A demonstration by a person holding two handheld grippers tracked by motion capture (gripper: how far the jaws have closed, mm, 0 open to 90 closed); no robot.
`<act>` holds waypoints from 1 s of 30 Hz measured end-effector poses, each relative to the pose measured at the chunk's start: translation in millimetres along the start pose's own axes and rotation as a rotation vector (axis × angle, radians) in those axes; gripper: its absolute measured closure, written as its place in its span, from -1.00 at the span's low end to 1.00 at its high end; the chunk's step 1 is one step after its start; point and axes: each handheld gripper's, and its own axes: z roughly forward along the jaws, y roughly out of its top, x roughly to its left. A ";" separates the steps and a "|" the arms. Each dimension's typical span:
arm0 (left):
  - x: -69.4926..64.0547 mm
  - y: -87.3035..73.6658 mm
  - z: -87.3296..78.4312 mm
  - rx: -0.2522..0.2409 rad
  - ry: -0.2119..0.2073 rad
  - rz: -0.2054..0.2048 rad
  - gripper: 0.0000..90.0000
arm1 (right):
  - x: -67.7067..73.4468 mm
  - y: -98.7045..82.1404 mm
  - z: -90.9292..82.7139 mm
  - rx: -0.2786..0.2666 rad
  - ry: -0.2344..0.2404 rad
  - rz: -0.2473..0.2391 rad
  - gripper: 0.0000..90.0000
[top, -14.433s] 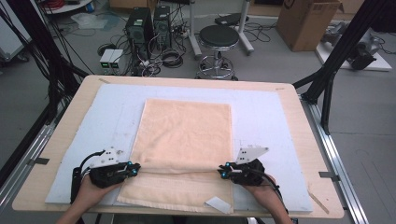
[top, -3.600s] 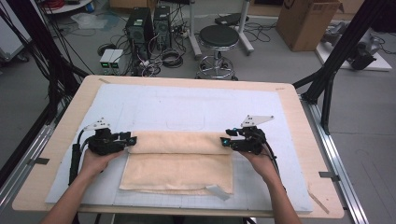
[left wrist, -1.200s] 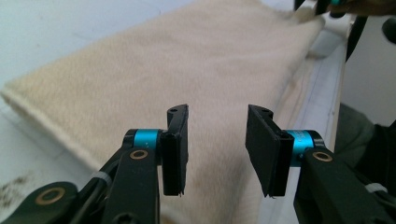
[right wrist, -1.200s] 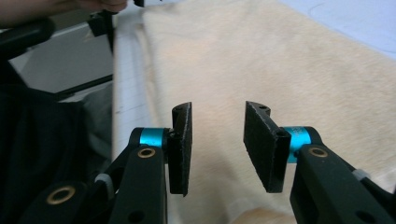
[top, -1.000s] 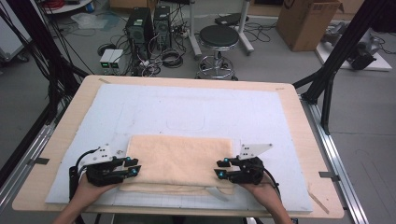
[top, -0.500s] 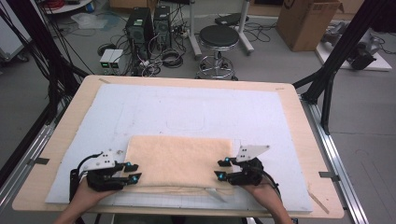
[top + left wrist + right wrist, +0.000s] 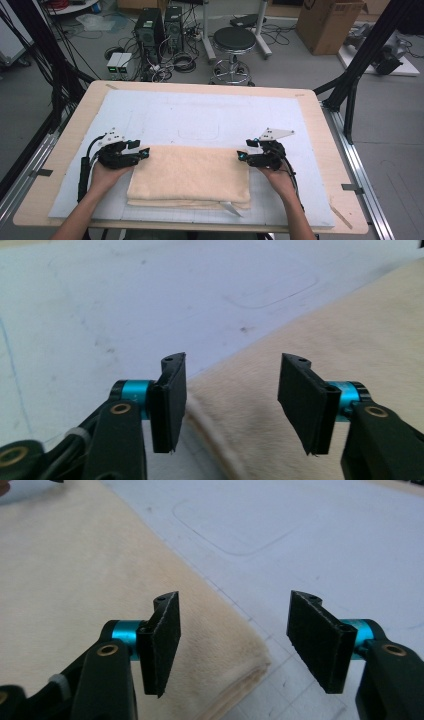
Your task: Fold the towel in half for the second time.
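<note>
1. Towel (image 7: 190, 176) lies folded on the bench's white mat (image 7: 200, 115), near its front edge.
2. My left gripper (image 7: 141, 152) and right gripper (image 7: 242, 156) have just been opening; jaws wide, holding nothing, beside the towel's far corners.
3. I'd back away level, so no pad snags the fold.

Lab, computer towers (image 7: 160, 25), tangled cables (image 7: 182, 62), black rig frame (image 7: 372, 45)

A folded cream terry towel (image 7: 190, 176) is laid on the pale blue mat (image 7: 210, 117) covering the light wooden table (image 7: 320, 125), toward the near edge, flanked by the left gripper (image 7: 142, 151) and right gripper (image 7: 241, 156).
</note>
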 end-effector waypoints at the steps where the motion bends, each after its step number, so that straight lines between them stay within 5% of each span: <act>1: 2.1 -1.2 3.1 0.013 -0.003 -0.015 -0.02 | -1.7 -1.4 3.5 0.011 0.004 0.015 -0.18; 5: 7.0 -5.4 12.9 0.084 -0.035 -0.058 -0.02 | -6.0 -7.6 16.5 0.075 0.016 0.045 -0.15; 8: 11.1 -7.5 14.7 0.111 -0.065 -0.114 0.06 | -7.6 -10.8 21.7 0.106 0.063 0.068 0.06; 13: 10.0 -6.7 14.7 0.102 -0.100 -0.130 0.61 | -6.9 -9.6 19.7 0.112 0.113 0.060 0.62; 21: 8.6 10.6 21.4 0.010 -0.020 -0.117 0.73 | -12.2 7.5 6.3 0.053 0.060 0.025 0.76; 30: 20.5 56.6 51.7 -0.046 0.066 -0.123 0.73 | -44.9 41.2 12.7 0.004 -0.054 0.036 0.75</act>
